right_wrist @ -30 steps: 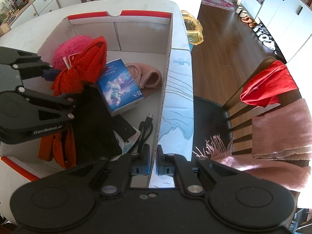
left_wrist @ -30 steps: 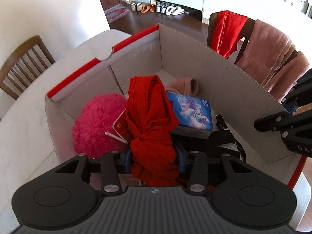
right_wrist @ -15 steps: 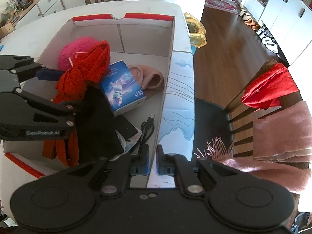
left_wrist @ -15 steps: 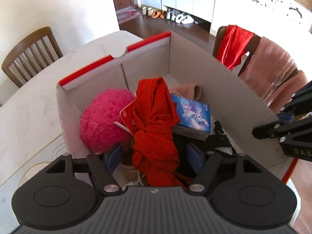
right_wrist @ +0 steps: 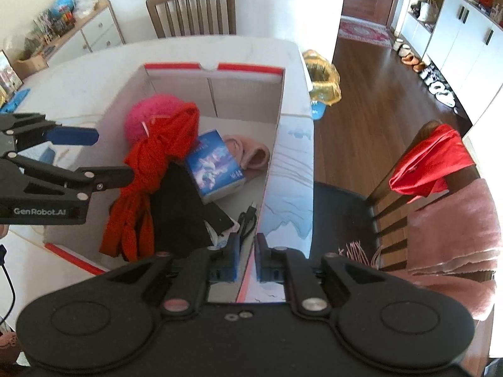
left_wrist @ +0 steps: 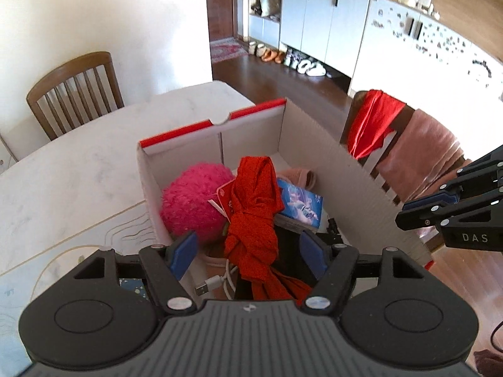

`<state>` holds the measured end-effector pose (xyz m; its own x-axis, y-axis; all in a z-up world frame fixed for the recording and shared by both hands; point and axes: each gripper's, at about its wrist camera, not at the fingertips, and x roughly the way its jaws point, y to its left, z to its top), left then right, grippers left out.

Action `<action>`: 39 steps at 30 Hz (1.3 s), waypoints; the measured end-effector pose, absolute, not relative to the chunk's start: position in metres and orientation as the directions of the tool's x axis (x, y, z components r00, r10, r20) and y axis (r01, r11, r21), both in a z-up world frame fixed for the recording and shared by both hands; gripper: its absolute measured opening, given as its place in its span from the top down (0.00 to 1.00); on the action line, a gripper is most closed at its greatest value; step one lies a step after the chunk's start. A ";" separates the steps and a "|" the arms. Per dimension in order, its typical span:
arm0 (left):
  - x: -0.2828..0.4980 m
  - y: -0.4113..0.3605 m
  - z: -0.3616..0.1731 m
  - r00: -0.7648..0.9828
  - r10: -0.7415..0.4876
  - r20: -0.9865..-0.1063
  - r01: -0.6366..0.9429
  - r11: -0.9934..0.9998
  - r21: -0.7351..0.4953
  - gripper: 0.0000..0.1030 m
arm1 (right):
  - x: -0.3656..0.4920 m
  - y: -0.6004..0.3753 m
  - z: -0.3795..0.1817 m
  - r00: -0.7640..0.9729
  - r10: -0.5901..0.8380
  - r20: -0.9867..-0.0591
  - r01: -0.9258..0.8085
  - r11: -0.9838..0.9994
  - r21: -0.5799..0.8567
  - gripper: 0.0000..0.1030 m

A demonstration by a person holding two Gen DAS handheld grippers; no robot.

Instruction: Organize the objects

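On the white marble table (left_wrist: 78, 169) I see the cardboard box (left_wrist: 330, 169) holding the red scarf (left_wrist: 254, 216), my left gripper (left_wrist: 248, 251) tilted down above its near end, spread and empty, while my right gripper (right_wrist: 246, 257), angled steeply down, is opening astride the box's right wall.

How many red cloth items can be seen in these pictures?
2. A knotted red scarf lies in the cardboard box, between the pink fluffy ball and the blue booklet. A red garment hangs on the chair back. Others may be buried.
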<state>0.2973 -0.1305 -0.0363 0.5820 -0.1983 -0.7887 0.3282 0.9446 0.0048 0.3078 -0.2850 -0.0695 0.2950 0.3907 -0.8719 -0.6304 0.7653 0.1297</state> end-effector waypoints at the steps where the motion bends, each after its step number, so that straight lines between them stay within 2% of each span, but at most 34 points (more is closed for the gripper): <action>1: 0.294 -0.128 -0.032 0.593 -0.195 -0.781 0.323 0.946 0.009 0.31 | 0.306 -0.286 -0.066 0.299 0.401 -0.866 -0.630 0.765 0.137 0.89; 13: 0.258 -0.097 0.001 0.668 -0.212 -0.713 0.295 0.955 -0.007 0.26 | 0.272 -0.288 -0.036 0.367 0.501 -0.784 -0.618 0.761 0.197 0.83; 18: 0.239 -0.086 0.010 0.700 -0.205 -0.684 0.294 0.956 0.015 0.19 | 0.254 -0.291 -0.024 0.415 0.539 -0.733 -0.615 0.760 0.210 0.72; 22: 0.229 -0.077 0.014 0.704 -0.227 -0.673 0.299 0.954 -0.009 0.19 | 0.241 -0.295 -0.019 0.428 0.569 -0.702 -0.612 0.754 0.238 0.69; 28: 0.210 -0.068 0.020 0.724 -0.246 -0.644 0.306 0.952 -0.019 0.18 | 0.221 -0.298 -0.016 0.465 0.583 -0.667 -0.614 0.755 0.231 0.57; 31: 0.203 -0.062 0.021 0.728 -0.262 -0.633 0.316 0.948 -0.029 0.18 | 0.211 -0.298 -0.014 0.482 0.592 -0.645 -0.613 0.754 0.234 0.48; 33: 0.198 -0.059 0.021 0.732 -0.282 -0.621 0.331 0.943 -0.037 0.18 | 0.204 -0.299 -0.011 0.498 0.599 -0.627 -0.617 0.753 0.229 0.38; 35: 0.193 -0.058 0.021 0.732 -0.287 -0.618 0.339 0.940 -0.036 0.11 | 0.197 -0.298 -0.009 0.512 0.604 -0.611 -0.622 0.751 0.221 0.35; 37: 0.189 -0.057 0.020 0.734 -0.289 -0.614 0.343 0.939 -0.032 0.04 | 0.192 -0.298 -0.008 0.526 0.606 -0.596 -0.619 0.754 0.220 0.25; 39: 0.186 -0.054 0.018 0.731 -0.298 -0.614 0.349 0.936 -0.039 0.02 | 0.189 -0.299 -0.007 0.537 0.610 -0.582 -0.614 0.756 0.226 0.21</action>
<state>0.1864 -0.0545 0.0182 0.7309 -0.2977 -0.6142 0.3489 0.9364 -0.0387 0.1895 -0.2991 -0.0066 0.5374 0.6104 -0.5819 -0.6140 0.7562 0.2262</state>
